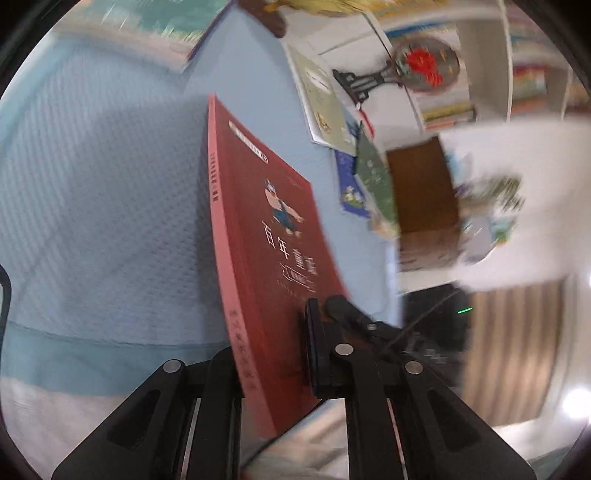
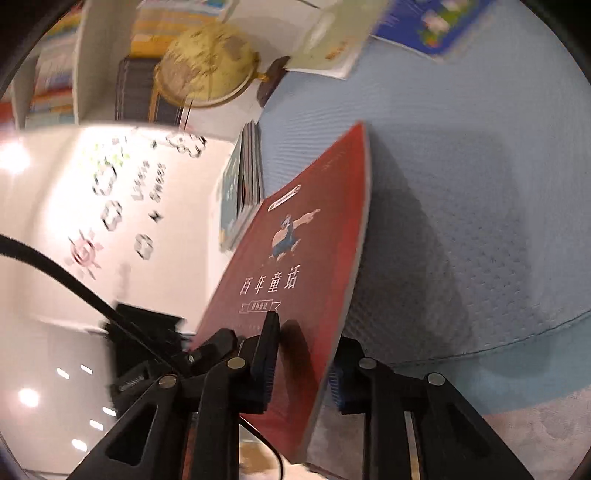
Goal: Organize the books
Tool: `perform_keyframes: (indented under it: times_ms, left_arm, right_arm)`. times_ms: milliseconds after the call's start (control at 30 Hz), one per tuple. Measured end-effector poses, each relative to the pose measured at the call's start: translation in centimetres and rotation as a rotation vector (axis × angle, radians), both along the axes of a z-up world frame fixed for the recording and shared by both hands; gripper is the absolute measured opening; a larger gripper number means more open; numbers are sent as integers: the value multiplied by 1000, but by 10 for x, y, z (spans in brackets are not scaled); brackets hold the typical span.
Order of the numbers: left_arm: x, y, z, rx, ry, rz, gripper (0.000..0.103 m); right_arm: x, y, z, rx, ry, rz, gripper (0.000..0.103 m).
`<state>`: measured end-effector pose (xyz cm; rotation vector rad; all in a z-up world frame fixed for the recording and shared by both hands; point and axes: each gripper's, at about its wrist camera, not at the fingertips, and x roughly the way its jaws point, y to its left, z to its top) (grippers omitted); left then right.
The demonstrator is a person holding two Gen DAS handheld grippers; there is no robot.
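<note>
**Red storybook held in both tools, most books still loose**

The red storybook stands on edge, lifted clear of the blue quilted cover, which may be a bed or a worktop. The left tool is clamped on its lower edge, and the right tool is clamped on the same book from the other side, one pad flat on the front cover.

Beyond the storybook, a small row of upright books stands at the cover's far edge, which suggests some sorting is done. Much is left, by the look of it: a pale picture book and a blue picture book lie loose past the storybook's top corner, and a green-covered book lies off to its far left. A globe stands behind them, in front of the white bookshelf. The storybook probably goes next to the upright row.
</note>
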<state>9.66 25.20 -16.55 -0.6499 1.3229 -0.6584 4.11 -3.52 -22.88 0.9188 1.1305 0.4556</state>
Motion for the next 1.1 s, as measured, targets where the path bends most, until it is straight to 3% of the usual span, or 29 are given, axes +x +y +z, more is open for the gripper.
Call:
perform_keyframes:
  times_ms: [67, 133, 233, 467, 667, 800, 967, 1100]
  left_arm:
    - [-3, -6, 13, 94, -83, -41, 10]
    - [-4, -9, 26, 140, -133, -57, 11]
    - [-2, 0, 42, 137, -173, -65, 12]
    - [16, 25, 81, 108, -279, -32, 12]
    - [69, 53, 105, 128, -356, 50, 12]
    - [121, 72, 100, 183, -354, 121, 13]
    - [187, 95, 62, 240, -275, 179, 13]
    - [211, 105, 38, 253, -230, 194, 14]
  right_arm:
    - [-3, 16, 19, -134, -48, 46, 23]
    - [-7, 33, 40, -275, -110, 89, 23]
    - [-12, 48, 65, -369, -184, 112, 23]
    - [-2, 70, 111, -443, -304, 143, 23]
    - [57, 100, 137, -452, -388, 191, 25]
    - [126, 130, 132, -450, -395, 235, 26]
    - [211, 159, 94, -400, -306, 294, 26]
    - [253, 174, 68, -385, -264, 338, 26]
